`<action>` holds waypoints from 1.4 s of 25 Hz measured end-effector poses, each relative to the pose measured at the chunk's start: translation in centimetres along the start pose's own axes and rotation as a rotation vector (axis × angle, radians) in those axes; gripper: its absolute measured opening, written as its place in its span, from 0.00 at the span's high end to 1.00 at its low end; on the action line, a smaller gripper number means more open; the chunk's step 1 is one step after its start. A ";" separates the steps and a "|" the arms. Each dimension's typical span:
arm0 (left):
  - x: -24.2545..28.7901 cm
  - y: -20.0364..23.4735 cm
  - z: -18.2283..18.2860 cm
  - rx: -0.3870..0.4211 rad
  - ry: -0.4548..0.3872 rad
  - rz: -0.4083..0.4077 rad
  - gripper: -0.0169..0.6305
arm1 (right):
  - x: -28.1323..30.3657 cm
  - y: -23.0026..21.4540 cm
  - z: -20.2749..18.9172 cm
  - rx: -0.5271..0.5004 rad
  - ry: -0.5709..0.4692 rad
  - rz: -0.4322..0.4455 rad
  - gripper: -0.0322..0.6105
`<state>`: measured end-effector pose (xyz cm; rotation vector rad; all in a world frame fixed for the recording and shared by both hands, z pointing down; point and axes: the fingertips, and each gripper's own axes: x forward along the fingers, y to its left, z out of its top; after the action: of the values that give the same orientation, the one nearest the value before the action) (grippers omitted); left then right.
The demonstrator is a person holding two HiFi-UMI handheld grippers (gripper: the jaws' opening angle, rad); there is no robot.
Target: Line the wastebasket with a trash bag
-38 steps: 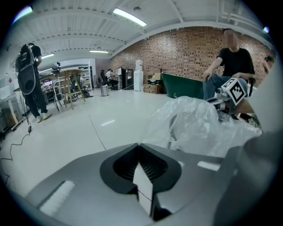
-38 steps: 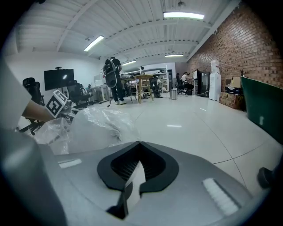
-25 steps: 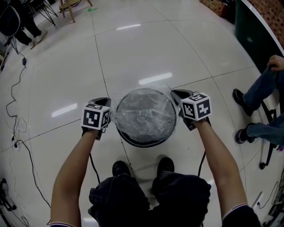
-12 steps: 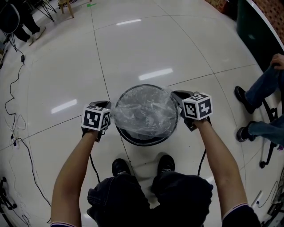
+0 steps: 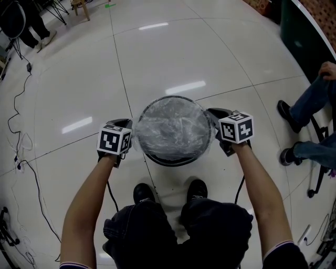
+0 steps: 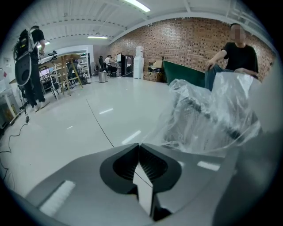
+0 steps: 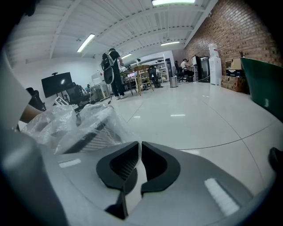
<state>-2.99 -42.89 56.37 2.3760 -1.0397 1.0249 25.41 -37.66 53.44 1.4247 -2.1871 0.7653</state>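
A round black wastebasket (image 5: 173,160) stands on the floor in front of my feet. A clear trash bag (image 5: 170,126) is spread across its mouth and hangs over the rim. My left gripper (image 5: 131,134) is at the basket's left side, shut on the bag's edge; in the left gripper view the film (image 6: 208,119) runs right into the closed jaws of that gripper (image 6: 138,145). My right gripper (image 5: 211,120) is at the basket's right side. Its jaws are opening, and a narrow slit shows at the right gripper (image 7: 139,144), with the film's edge (image 7: 84,123) still reaching into it.
A seated person's legs and shoes (image 5: 307,123) are at the right, next to a dark green counter (image 5: 296,37). Black cables (image 5: 21,157) trail along the floor at the left. My own shoes (image 5: 143,192) stand just behind the basket. A wooden stool (image 5: 79,6) is far back.
Both grippers have sunk a little beside the basket. The bag's film now lies flatter and tauter over the rim than a second ago.
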 end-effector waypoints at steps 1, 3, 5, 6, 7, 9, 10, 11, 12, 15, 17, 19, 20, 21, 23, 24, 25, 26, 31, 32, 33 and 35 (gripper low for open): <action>-0.3 -0.1 0.2 0.001 -0.010 0.002 0.96 | -0.3 0.0 0.2 0.000 -0.006 -0.006 0.91; -0.9 -0.3 0.4 0.006 -0.029 0.003 0.95 | -0.8 0.1 0.5 0.000 -0.020 -0.017 0.87; -1.6 -0.6 0.5 0.009 -0.043 0.004 0.94 | -1.6 0.3 0.7 0.000 -0.035 -0.027 0.84; -1.9 -0.7 0.6 0.010 -0.049 0.007 0.92 | -2.0 0.3 0.8 -0.002 -0.042 -0.031 0.83; -2.3 -0.8 0.6 0.011 -0.055 0.010 0.91 | -2.4 0.4 0.9 -0.004 -0.051 -0.035 0.83; -3.2 -1.1 0.9 0.016 -0.065 0.013 0.89 | -3.3 0.6 1.3 -0.007 -0.068 -0.041 0.82; -3.7 -1.2 1.0 0.020 -0.069 0.014 0.87 | -3.7 0.7 1.4 -0.004 -0.078 -0.043 0.81; -4.1 -1.3 1.2 0.024 -0.072 0.015 0.86 | -4.2 0.8 1.6 0.000 -0.088 -0.046 0.81; -4.6 -1.3 1.2 0.028 -0.074 0.018 0.86 | -4.7 0.9 1.7 0.007 -0.097 -0.048 0.81; -6.2 -1.2 1.2 0.036 -0.083 0.027 0.86 | -5.9 1.2 1.7 0.018 -0.114 -0.054 0.81; -7.1 -1.4 1.2 0.040 -0.096 0.029 0.86 | -6.8 1.6 1.6 0.020 -0.129 -0.061 0.81; -7.9 -1.8 1.3 0.043 -0.112 0.024 0.86 | -7.8 2.1 1.6 0.025 -0.149 -0.062 0.81; -8.4 -2.1 1.3 0.044 -0.120 0.020 0.86 | -8.4 2.6 1.5 0.027 -0.160 -0.059 0.81; -8.7 -2.4 1.3 0.044 -0.128 0.015 0.86 | -8.9 3.2 1.3 0.028 -0.169 -0.053 0.81; -9.4 -3.2 1.1 0.045 -0.141 0.004 0.86 | -9.7 4.8 0.8 0.027 -0.181 -0.030 0.81; -9.7 -3.7 0.9 0.046 -0.148 -0.004 0.86 | -10.0 5.6 0.4 0.027 -0.185 -0.015 0.81; -10.0 -4.3 0.8 0.048 -0.155 -0.014 0.86 | -10.3 6.5 -0.1 0.029 -0.187 0.000 0.81; -10.2 -4.8 0.7 0.051 -0.161 -0.023 0.86 | -10.4 7.2 -0.6 0.033 -0.188 0.014 0.81; -11.7 -6.7 1.4 0.068 -0.216 -0.068 0.86 | -10.8 9.8 -2.4 0.047 -0.176 0.048 0.77; -12.0 -6.9 1.7 0.066 -0.230 -0.074 0.85 | -10.8 10.2 -2.5 0.048 -0.174 0.052 0.76; -12.3 -7.0 1.9 0.062 -0.244 -0.078 0.84 | -10.7 10.6 -2.6 0.048 -0.174 0.056 0.76; -12.9 -7.1 2.3 0.054 -0.268 -0.080 0.84 | -10.4 11.2 -2.7 0.046 -0.169 0.064 0.76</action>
<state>-2.68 -33.13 45.15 2.6294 -1.0054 0.7291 19.21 -25.10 46.72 1.4982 -2.3666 0.7456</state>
